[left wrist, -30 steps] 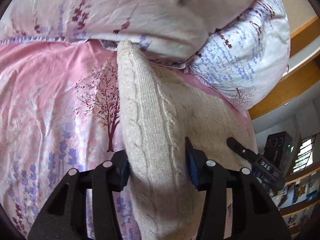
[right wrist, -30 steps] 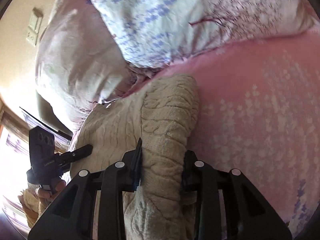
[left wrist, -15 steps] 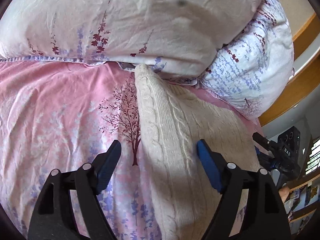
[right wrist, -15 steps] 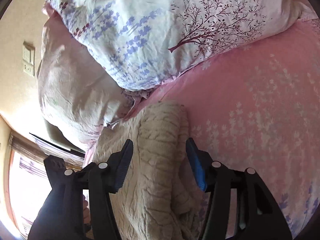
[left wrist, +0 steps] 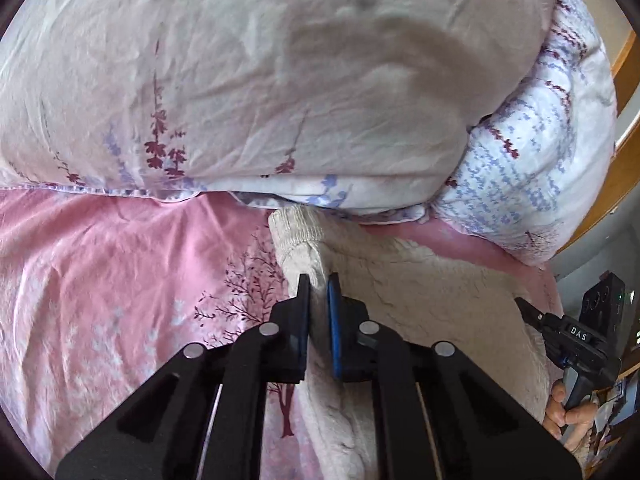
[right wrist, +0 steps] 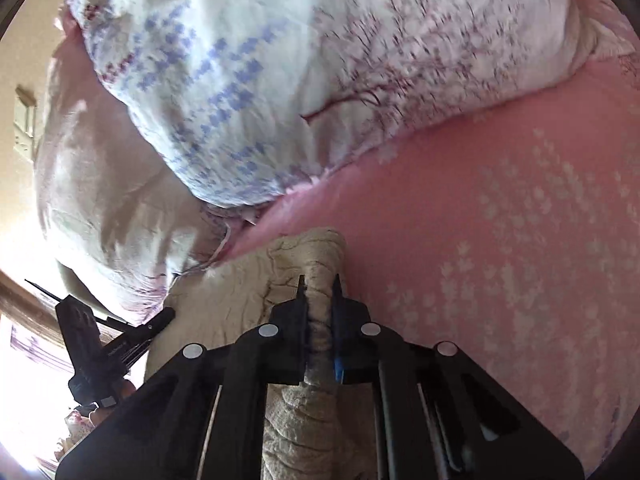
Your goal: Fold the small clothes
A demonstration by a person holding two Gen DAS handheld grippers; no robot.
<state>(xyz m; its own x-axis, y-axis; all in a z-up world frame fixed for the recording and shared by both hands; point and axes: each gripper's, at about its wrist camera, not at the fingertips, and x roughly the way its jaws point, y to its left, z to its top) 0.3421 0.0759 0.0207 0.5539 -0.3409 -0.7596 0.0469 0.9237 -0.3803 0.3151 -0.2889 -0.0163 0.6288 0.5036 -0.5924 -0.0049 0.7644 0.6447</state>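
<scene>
- One cream cable-knit sweater (left wrist: 420,288) lay on the pink floral bed sheet (left wrist: 100,280), near two soft, wrinkled pillows (left wrist: 280,80).
- Left gripper (left wrist: 318,292): fingers clamped on its ribbed cuff.
- Right gripper (right wrist: 319,292): fingers clamped on a bunched knit fold.

The letters "DAS" are read in white on a small black label (left wrist: 579,335) fixed to the black handheld device at the lower right of the left wrist view. Faint print is seen on the black device (right wrist: 116,350) at the lower left of the right wrist view, too blurred to be read.
</scene>
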